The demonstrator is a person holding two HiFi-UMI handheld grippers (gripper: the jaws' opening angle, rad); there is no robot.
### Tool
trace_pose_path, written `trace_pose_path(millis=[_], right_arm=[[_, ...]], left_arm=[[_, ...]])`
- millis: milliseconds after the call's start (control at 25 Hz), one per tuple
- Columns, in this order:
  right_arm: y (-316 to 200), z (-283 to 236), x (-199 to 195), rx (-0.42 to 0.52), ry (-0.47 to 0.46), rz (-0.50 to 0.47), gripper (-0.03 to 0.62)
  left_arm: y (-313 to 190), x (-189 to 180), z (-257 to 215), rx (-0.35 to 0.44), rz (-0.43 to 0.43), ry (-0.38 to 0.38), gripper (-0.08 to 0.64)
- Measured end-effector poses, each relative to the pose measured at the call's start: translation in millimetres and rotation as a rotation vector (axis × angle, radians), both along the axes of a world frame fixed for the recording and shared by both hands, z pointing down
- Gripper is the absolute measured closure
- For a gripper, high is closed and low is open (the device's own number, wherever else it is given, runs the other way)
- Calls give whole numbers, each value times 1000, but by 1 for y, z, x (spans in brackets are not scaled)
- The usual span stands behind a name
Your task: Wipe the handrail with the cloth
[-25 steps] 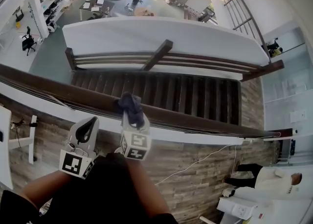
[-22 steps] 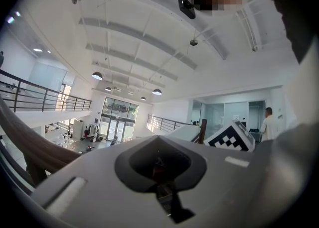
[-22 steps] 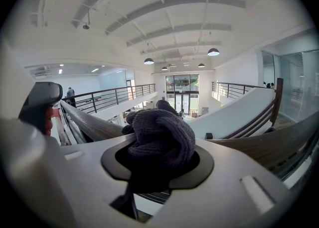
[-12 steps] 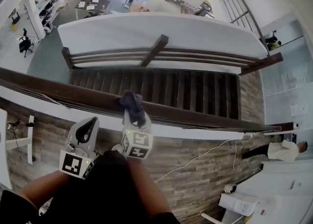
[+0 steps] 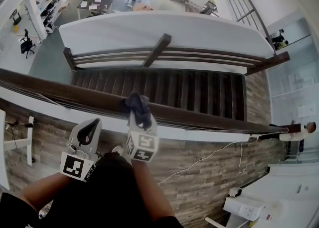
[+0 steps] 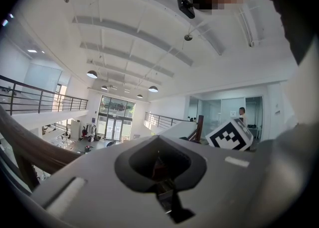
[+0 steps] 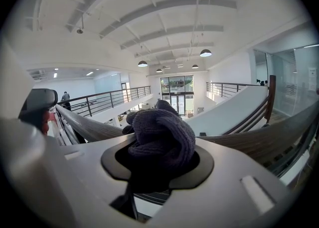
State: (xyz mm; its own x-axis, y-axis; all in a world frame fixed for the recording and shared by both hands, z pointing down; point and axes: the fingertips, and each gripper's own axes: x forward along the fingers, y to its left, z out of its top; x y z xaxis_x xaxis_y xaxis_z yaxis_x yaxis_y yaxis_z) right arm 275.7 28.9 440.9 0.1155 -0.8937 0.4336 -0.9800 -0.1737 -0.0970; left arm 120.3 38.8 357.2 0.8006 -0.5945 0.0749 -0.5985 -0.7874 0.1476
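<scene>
Gripping what with the right tongs (image 5: 137, 116)?

— Clenched on the cloth (image 5: 135, 104), a dark knitted wad bulging out past the tips. Probably bunched that way to give a thick pad for rubbing, with no hard jaw reaching the wood.

Resting where?

— Right at the tips, pressed onto the top of the handrail (image 5: 60, 91), roughly midway along the visible run. Angled forward and down across the rail, likely so as to lean weight into the stroke and slide either way.

And the left tongs (image 5: 89, 130)?

— Closed on nothing, jaws together with only the bare hollow between. Held to the left of the right tongs and drawn back short of the rail, not touching it. Tipped upward, facing ceiling rather than wood. Seemingly parked out of the way, one pad being enough for wiping.

Anything to watch beyond the tips?

— Open stairwell straight ahead and below the rail, so worth gripping hard: no catching a dropped cloth there. Plenty of rail running off to both sides of the right tongs. Impossible to judge dust or progress from here.
</scene>
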Motion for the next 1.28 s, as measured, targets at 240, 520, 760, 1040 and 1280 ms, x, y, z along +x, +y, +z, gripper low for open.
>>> trace_pose_path(millis=[240, 520, 760, 1040, 1280], right_arm=[[9, 1, 19, 5, -12, 15, 442], [13, 0, 34, 17, -18, 10, 442], [12, -6, 33, 18, 3, -33, 442], [-9, -17, -55, 60, 60, -285, 442], [-29, 2, -134, 24, -26, -488, 442]], left_arm=[[6, 14, -1, 10, -3, -3, 560], [12, 28, 1, 8, -15, -2, 560], [18, 33, 5, 0, -61, -13, 560], [13, -5, 5, 20, -196, -55, 560], [-3, -59, -3, 31, -355, -57, 560]])
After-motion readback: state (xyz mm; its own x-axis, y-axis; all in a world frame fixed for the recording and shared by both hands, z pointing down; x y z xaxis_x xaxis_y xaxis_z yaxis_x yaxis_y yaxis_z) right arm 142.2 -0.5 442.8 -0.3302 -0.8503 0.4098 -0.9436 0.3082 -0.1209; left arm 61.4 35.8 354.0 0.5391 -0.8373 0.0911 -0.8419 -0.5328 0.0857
